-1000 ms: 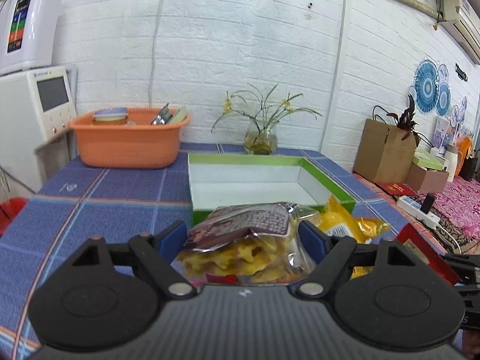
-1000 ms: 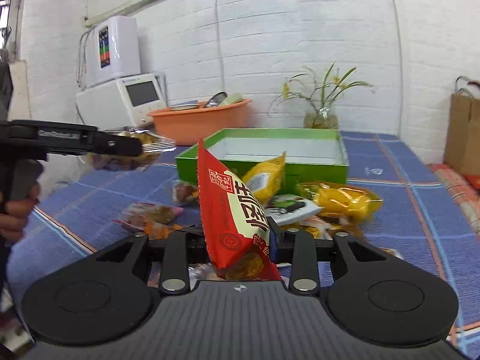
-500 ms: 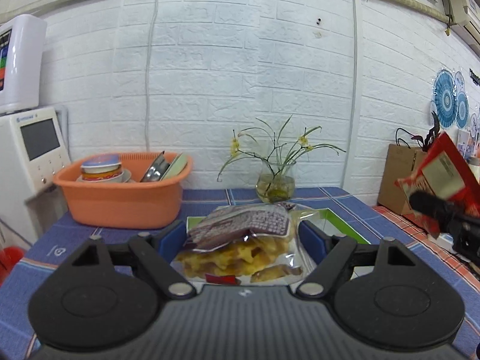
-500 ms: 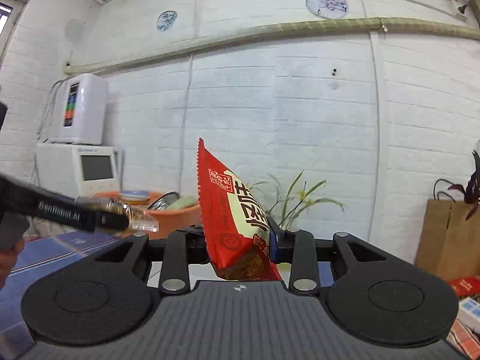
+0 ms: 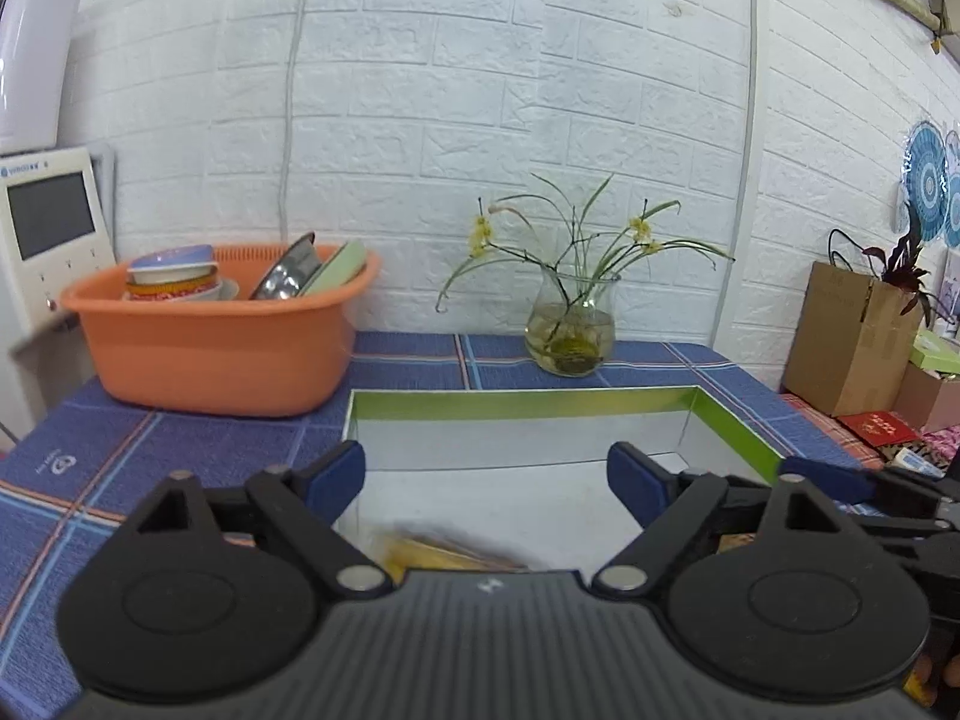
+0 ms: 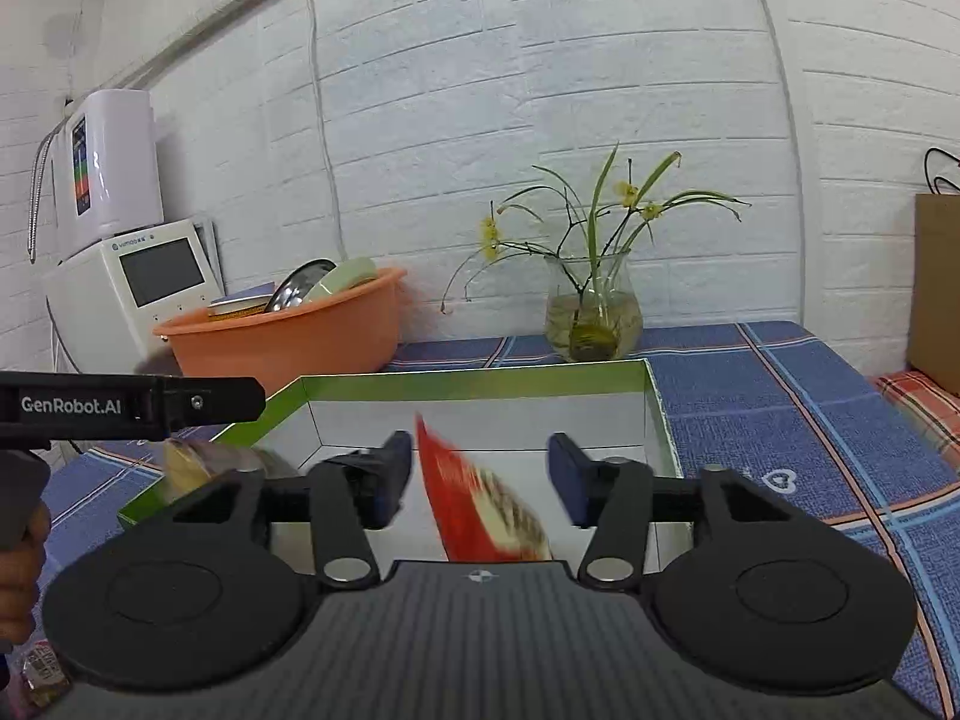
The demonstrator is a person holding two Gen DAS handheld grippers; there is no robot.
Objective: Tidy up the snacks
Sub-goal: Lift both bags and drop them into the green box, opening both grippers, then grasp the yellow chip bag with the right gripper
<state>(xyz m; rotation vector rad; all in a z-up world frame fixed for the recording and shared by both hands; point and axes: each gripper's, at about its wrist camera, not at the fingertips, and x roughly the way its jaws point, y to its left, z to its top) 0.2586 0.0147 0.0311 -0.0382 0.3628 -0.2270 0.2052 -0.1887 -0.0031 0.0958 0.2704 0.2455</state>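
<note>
A green box [image 5: 528, 403] with a white inside lies on the blue checked cloth, right ahead in both wrist views. My left gripper [image 5: 486, 480] hangs over its near end, jaws opening and apart. The clear bag of yellow chips [image 5: 444, 552] is a blur below them, free of the pads. My right gripper [image 6: 480, 474] is over the same box [image 6: 480, 383], jaws opening wide. The red snack packet [image 6: 480, 510] drops blurred between its fingers, touching neither pad. The left gripper [image 6: 132, 405] also shows at the left of the right wrist view, with the chip bag [image 6: 198, 468] under it.
An orange basin [image 5: 216, 342] of dishes stands behind the box on the left, a glass vase [image 5: 570, 330] with a plant behind it in the middle. A white appliance [image 6: 138, 282] is at the far left. Brown cartons [image 5: 852, 348] stand right. Another snack packet [image 6: 42, 672] lies near a hand.
Both grippers have moved forward from the loose snacks to over the green box. Both have opened and let go: the chip bag and the red packet are dropping into the box.
</note>
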